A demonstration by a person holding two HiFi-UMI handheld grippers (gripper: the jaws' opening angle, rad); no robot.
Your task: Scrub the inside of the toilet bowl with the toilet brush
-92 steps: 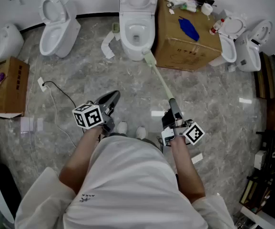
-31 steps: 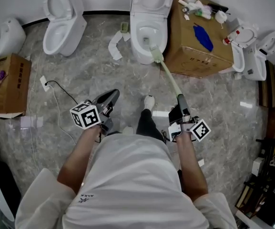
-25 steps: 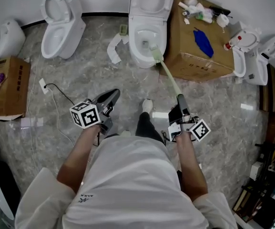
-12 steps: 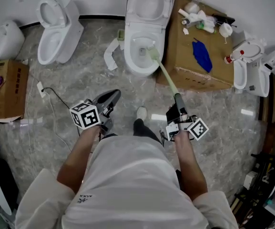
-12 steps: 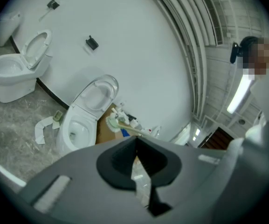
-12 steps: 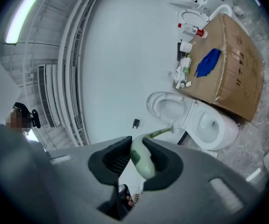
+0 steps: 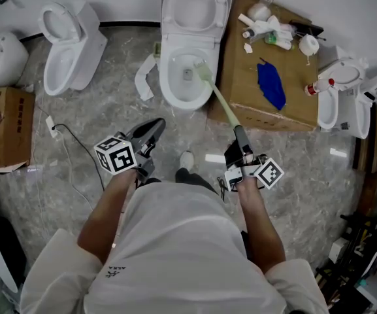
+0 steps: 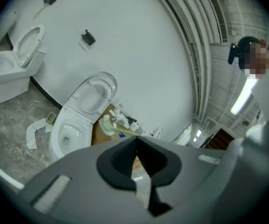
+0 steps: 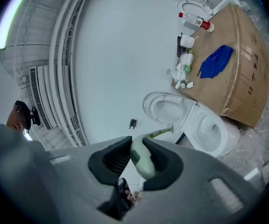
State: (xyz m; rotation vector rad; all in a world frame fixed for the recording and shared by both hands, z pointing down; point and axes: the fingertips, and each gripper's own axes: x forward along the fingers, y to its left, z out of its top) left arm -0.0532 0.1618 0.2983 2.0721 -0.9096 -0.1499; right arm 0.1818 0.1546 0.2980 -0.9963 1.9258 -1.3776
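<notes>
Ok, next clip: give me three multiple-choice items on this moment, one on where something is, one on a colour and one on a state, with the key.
1. Where is the head of the brush?
A. On the cardboard box
B. At the bowl of the middle toilet
C. Between the left tongs

2. What colour is the cloth on the cardboard box?
A. Red
B. Yellow
C. Blue

3. How do the left tongs stand?
A. Shut with nothing between them
B. Shut on the brush
C. Wide open

Key:
1 B: the head view shows the brush head at the right side of that bowl.
2 C: the cloth is blue in both the head view and the right gripper view.
3 A: the left gripper view shows them together and bare, while the right tongs grip the brush handle.
</notes>
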